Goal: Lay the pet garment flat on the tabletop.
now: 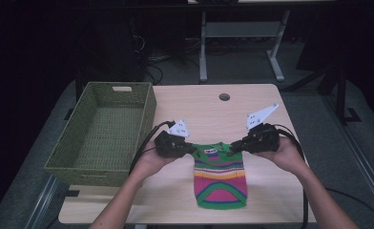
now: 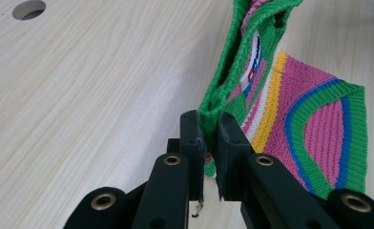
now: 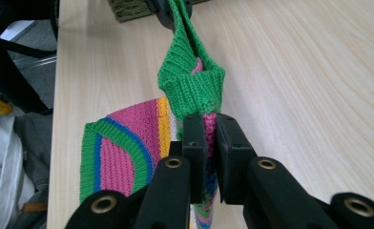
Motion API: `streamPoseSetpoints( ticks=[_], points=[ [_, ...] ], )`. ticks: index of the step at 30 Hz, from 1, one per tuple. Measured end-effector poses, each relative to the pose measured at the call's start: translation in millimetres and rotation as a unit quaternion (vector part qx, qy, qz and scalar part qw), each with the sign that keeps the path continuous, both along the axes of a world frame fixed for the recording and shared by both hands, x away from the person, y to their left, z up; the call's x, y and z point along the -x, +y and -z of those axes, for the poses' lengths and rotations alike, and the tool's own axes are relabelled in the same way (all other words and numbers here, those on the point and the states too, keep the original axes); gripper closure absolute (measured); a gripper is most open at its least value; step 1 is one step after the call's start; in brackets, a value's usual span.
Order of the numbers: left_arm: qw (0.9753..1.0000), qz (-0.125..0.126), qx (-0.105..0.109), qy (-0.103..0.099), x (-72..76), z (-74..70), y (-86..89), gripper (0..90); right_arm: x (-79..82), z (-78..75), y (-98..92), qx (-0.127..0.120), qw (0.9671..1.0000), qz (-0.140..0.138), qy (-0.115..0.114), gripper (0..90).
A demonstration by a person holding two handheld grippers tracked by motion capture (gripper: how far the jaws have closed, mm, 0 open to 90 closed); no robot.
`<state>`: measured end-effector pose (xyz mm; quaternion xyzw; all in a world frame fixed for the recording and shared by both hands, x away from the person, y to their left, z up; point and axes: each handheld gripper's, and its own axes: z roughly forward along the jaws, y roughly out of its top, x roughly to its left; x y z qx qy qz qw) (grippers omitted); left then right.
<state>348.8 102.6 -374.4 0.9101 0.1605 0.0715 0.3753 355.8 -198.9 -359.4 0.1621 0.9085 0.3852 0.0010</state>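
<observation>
Both my grippers pinch the striped sweater [image 1: 220, 177] at its green top edge: left gripper [image 2: 211, 143] fingers closed on one shoulder, right gripper [image 3: 211, 143] fingers closed on the other. Sweater lies toward the desk [image 1: 252, 102] near edge, middle. Green basket [image 1: 80, 152] sits at the left edge, apart. Cable hole [image 1: 224, 97] near far edge.

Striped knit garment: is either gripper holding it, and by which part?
Both hold it. The left gripper and the right gripper each clamp the green top edge of the striped knit garment, one at each upper corner.
</observation>
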Motion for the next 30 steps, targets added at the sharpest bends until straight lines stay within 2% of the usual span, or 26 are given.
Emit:
streamPoseSetpoints(
  ticks=[6,8,17,20,21,23,24,25,26,27,28,29,30],
  points=[
    [0.9998,-0.018,0.000,0.002,-10.1,-0.4,-5.0,83.1,-7.4,3.1,-4.3,-0.005,0.9999,0.013,0.006,82.9],
    [0.9998,-0.018,-0.006,0.001,-13.4,-0.1,-5.8,83.0,-9.6,4.0,-4.5,-0.006,0.9998,0.015,0.005,82.9],
    [0.9996,-0.027,-0.010,0.005,-25.7,0.4,-9.8,82.8,-20.7,6.5,-5.7,-0.004,0.9996,0.028,0.006,83.0],
    [0.9994,-0.034,-0.005,0.009,-29.9,1.5,-10.7,82.7,-23.5,6.5,-6.6,-0.003,0.9994,0.032,0.012,82.9],
    [0.9993,-0.034,-0.011,0.006,-32.4,1.6,-11.4,82.7,-24.9,6.4,-6.9,-0.006,0.9994,0.033,0.013,82.9],
    [0.9980,-0.063,-0.008,-0.005,-40.7,1.8,-14.7,82.0,-31.5,5.5,-7.4,-0.006,0.9991,0.042,0.005,82.6],
    [0.9955,-0.093,-0.002,-0.019,-46.7,0.9,-16.3,77.6,-38.0,4.5,-7.0,-0.004,0.9981,0.062,-0.003,80.3],
    [0.9919,-0.123,0.007,-0.031,-52.7,0.4,-17.4,67.5,-46.6,3.3,-7.2,0.003,0.9946,0.102,-0.018,70.4],
    [0.9901,-0.136,0.021,-0.027,-58.6,0.5,-16.7,62.4,-55.5,2.6,-8.3,0.003,0.9888,0.146,-0.032,60.2],
    [0.9884,-0.147,0.033,-0.020,-62.5,1.2,-16.1,62.8,-62.3,2.1,-10.8,-0.001,0.9846,0.172,-0.030,61.1],
    [0.9875,-0.151,0.038,-0.020,-64.7,2.4,-15.4,62.2,-66.8,2.6,-13.6,-0.006,0.9823,0.184,-0.033,59.5],
    [0.9870,-0.154,0.042,-0.016,-65.2,4.1,-15.0,60.8,-68.9,3.5,-15.8,0.002,0.9789,0.200,-0.041,57.6],
    [0.9877,-0.150,0.041,-0.013,-64.9,5.6,-14.1,60.4,-70.0,4.8,-18.8,0.006,0.9772,0.208,-0.042,57.3]
  ],
)
